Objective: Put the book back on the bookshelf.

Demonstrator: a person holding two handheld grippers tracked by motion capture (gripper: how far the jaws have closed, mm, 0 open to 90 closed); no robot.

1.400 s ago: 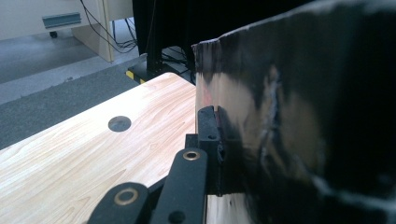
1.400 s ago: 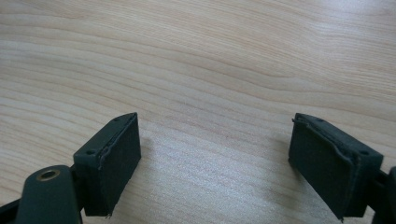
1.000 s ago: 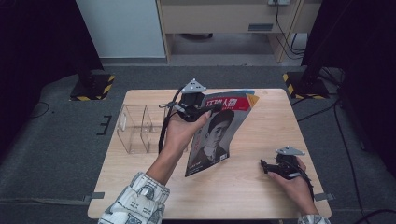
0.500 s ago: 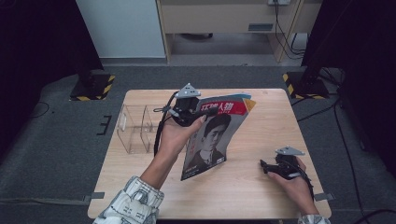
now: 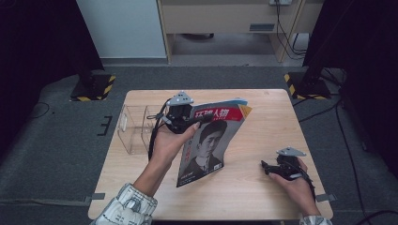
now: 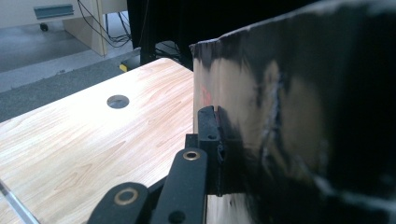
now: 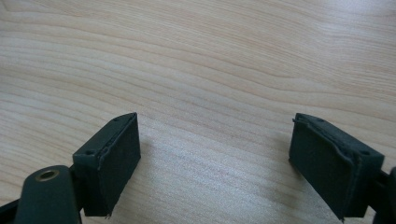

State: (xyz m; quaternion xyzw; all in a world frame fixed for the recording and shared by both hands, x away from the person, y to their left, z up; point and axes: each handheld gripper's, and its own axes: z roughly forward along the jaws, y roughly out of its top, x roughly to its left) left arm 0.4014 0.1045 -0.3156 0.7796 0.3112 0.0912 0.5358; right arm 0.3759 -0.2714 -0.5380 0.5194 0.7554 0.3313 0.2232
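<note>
Two claws | left claw [image 5: 187, 118] clamps magazine [image 5: 206, 140], shifted leftward toward clear organizer [image 5: 136, 129] | right claw [image 7: 215, 163] gaping, unmoved

Lab recording setup: light wooden worktop [image 5: 244, 197] on grey carpet [image 5: 56, 154], hazard-striped black stand bases [image 5: 94, 88], loose cables [image 5: 286, 35].

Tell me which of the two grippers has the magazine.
The left gripper, shut on the top edge of the magazine and holding it tilted above the table. The right gripper rests open on the table with nothing between its jaws.
</note>
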